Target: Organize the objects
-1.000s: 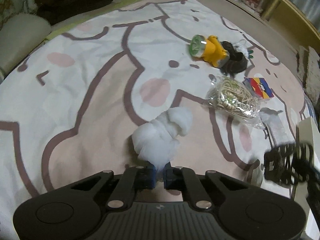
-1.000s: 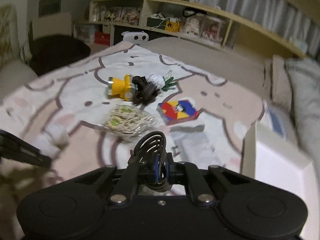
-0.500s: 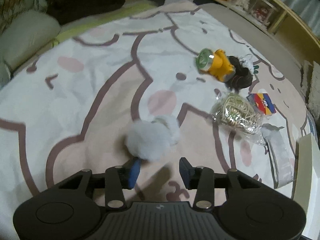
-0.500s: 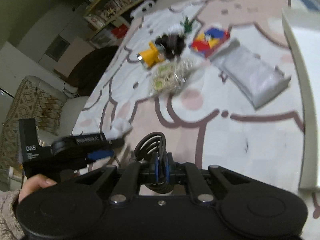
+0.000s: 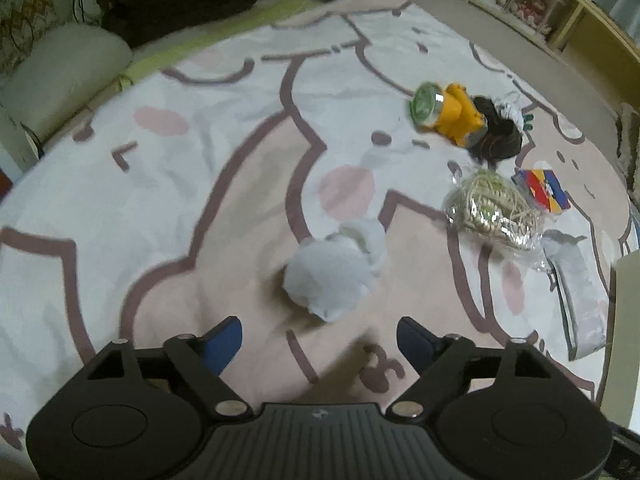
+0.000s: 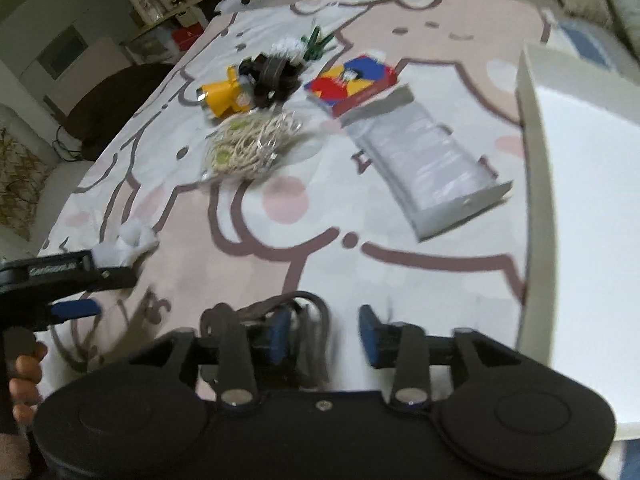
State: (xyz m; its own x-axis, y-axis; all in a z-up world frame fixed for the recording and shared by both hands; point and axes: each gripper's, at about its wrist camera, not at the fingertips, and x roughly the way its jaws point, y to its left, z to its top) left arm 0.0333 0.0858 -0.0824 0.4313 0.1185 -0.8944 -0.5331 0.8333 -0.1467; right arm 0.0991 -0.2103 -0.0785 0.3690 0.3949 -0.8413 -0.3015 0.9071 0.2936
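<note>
1. The left gripper [image 5: 318, 338] stands wide and empty; the right gripper [image 6: 324, 334] is parted too, a dark coiled band [image 6: 304, 320] loose against one finger.
2. The cotton wad [image 5: 332, 272] lies just ahead: light, squashy (pinch its middle).
3. A cartoon-print blanket [image 5: 200, 184] covers the soft bed; shelves [image 5: 540, 8] beyond.

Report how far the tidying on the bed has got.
Early stage. Done: the white fluff lies on the bedspread, in front of the open left gripper. In hand: nothing firmly; the right gripper is open, a dark coiled item against its left finger. Left: yellow toy, string bag, colourful box and clear packet lie loose beside the white bin.
</note>
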